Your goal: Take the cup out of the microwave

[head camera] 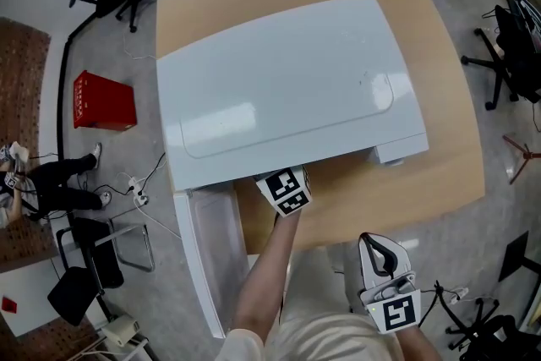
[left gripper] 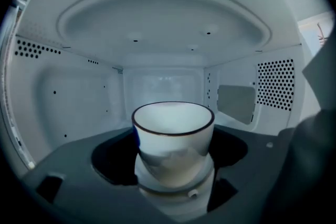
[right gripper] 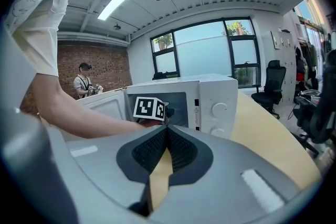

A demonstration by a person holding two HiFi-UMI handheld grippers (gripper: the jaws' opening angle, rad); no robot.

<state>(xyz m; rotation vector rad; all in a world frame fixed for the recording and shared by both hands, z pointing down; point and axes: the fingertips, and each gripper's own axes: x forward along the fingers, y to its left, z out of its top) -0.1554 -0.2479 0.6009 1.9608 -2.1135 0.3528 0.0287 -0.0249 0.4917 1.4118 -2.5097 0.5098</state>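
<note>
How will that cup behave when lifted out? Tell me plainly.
The cup looks like glossy glazed ceramic: probably rigid, breakable, and slippery between jaws. It tapers toward a narrower base, so a high push might tip it.

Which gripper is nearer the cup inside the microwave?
Left. The left gripper reaches into the microwave with the cup between its jaws. The right gripper hangs outside, off the table's near edge, jaws together.

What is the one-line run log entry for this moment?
step: grasp cup | left tool: inside microwave, closed on cup | right tool: shut, empty, outside microwave | door: open
</note>
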